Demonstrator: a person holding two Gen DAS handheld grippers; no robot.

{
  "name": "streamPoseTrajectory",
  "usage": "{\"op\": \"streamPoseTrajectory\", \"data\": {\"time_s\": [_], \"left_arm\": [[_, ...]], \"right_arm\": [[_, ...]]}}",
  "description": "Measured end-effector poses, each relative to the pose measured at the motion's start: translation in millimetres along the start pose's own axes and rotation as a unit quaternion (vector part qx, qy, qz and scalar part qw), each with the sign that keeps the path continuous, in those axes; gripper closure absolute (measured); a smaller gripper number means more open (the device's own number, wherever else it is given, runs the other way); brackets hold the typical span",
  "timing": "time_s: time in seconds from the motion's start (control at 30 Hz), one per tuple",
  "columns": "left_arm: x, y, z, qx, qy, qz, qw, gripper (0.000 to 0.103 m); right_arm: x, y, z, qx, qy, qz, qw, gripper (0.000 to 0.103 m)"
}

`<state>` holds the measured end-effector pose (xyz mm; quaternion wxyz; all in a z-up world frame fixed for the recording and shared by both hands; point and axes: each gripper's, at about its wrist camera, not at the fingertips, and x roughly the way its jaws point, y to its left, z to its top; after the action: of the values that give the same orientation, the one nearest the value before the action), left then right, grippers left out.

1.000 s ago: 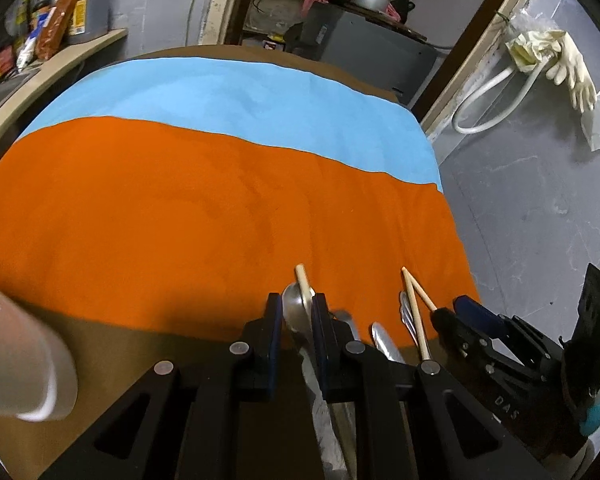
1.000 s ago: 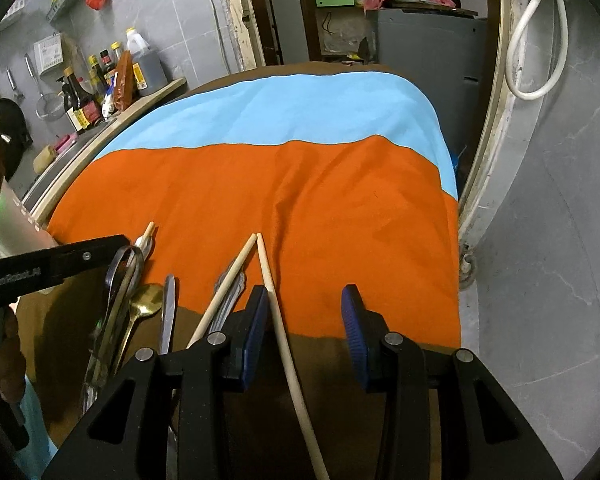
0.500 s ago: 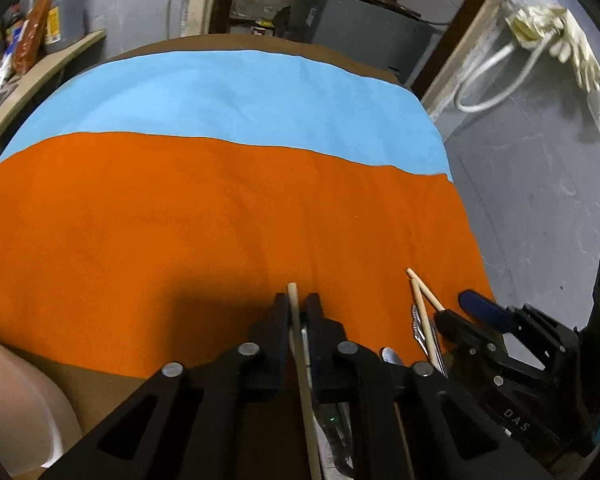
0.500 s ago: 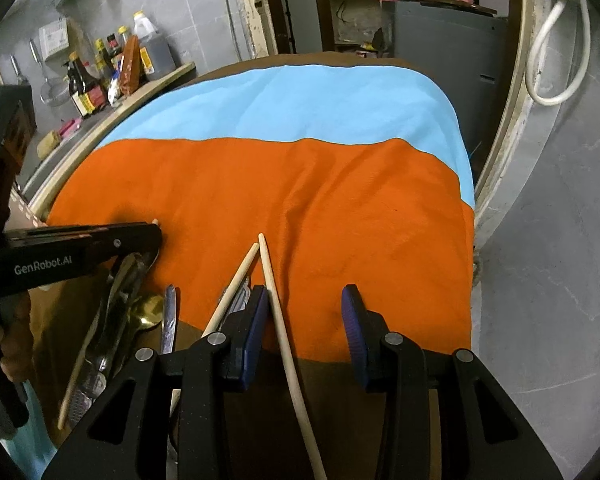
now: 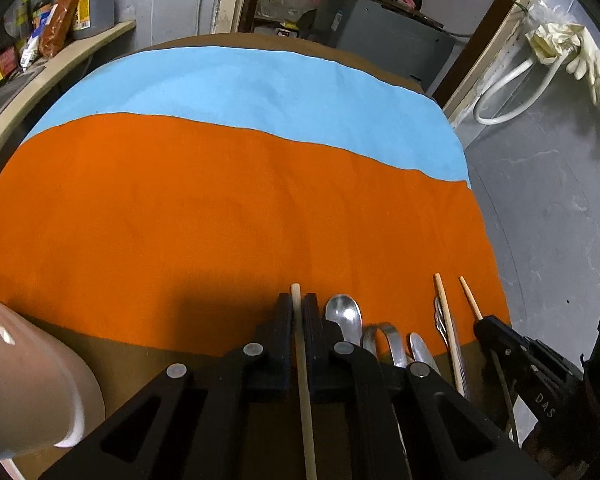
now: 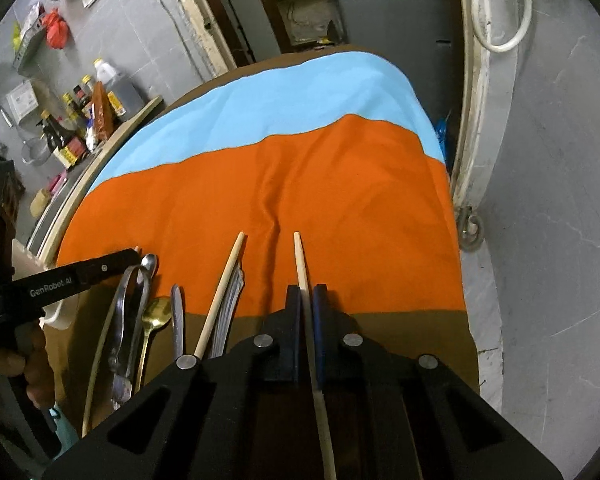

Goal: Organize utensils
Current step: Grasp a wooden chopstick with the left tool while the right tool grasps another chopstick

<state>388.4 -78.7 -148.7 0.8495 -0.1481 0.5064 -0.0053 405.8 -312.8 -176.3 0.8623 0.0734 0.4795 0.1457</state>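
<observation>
Left black two-finger gripper [image 5: 299, 312] is clamping narrow on a thin pale wooden chopstick [image 5: 303, 368] at the near edge of the orange cloth [image 5: 204, 216]. Right black gripper w/ blue pads [image 6: 307, 304] is pinching another pale wooden chopstick [image 6: 301, 258], tip pointing far; a third wooden chopstick [image 6: 220, 292], silver spoon [image 5: 343, 314] & metal tongs [image 6: 126, 308] are lying btwn them

White lettering "GenRobot.AI" is showing on the side of the left gripper [image 6: 132, 258] in the right wrist view, and "DAS" is showing on the black body of the right gripper [image 5: 485, 325] in the left wrist view.
</observation>
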Motion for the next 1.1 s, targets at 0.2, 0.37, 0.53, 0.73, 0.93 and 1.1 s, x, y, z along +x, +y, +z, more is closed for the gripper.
{"op": "streamPoseTrajectory", "data": {"time_s": [0.2,0.37,0.53,0.73,0.93,1.1], "left_arm": [[-3.0,-0.3,-4.6,0.005,0.022,0.004,0.9997,0.097],[-8.1,-3.5,-10.2,0.005,0.033,0.005,0.9994,0.092],[-14.1,-5.2,-18.1,0.016,0.044,0.007,0.9989,0.089],[-15.3,-6.2,-25.7,0.025,0.077,0.016,0.9966,0.089],[-14.2,-1.2,-26.0,0.018,0.088,0.007,0.9959,0.089],[-15.8,1.6,-28.9,0.022,0.076,-0.005,0.9968,0.096]], "right_arm": [[10.1,4.7,7.9,-0.031,0.033,0.003,0.999,0.097],[6.7,9.5,5.7,-0.044,0.04,0.0,0.998,0.096],[2.2,5.4,4.8,-0.044,0.044,0.001,0.998,0.096],[1.3,7.7,5.5,-0.061,0.06,-0.003,0.996,0.094],[9.1,22.7,12.6,-0.089,0.084,-0.03,0.992,0.093],[8.4,29.9,12.3,-0.081,0.084,-0.051,0.992,0.097]]}}
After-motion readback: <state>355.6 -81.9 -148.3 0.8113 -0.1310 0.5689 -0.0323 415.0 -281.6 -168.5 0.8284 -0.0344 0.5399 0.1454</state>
